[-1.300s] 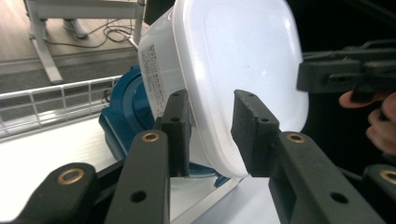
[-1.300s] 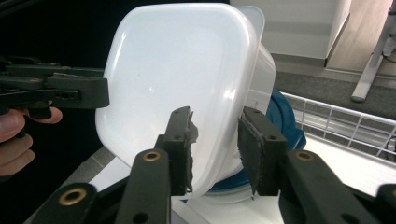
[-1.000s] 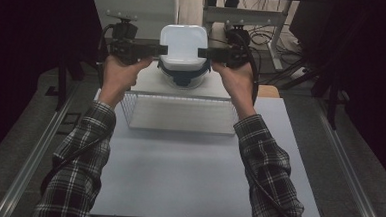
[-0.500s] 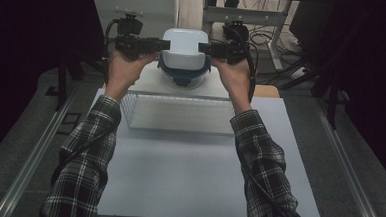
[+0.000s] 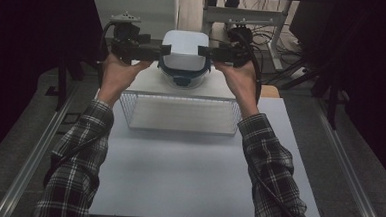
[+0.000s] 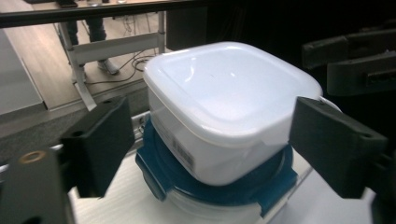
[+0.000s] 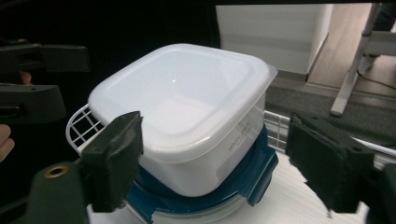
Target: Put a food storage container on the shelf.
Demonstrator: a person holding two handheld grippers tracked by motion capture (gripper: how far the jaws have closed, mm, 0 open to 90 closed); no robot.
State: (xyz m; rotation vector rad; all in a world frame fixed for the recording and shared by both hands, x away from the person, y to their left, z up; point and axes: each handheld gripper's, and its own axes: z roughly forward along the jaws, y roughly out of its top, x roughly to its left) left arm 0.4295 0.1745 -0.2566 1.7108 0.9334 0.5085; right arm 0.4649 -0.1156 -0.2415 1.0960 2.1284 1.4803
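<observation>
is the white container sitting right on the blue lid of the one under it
Touching. In the left gripper view the white container rests directly on the blue lid with no gap between them; the right gripper view shows the same.

Both forearms reach far up the table, raised and level with each other. The left gripper point(image 5: 161, 51) points right and the right gripper point(image 5: 202, 51) points left, tips facing and apart. Each one's jaws have just been opening and now stand wide, gripping nothing.

Dim, dark-edged pictures; light falls from above, near parts softly blurred.
</observation>
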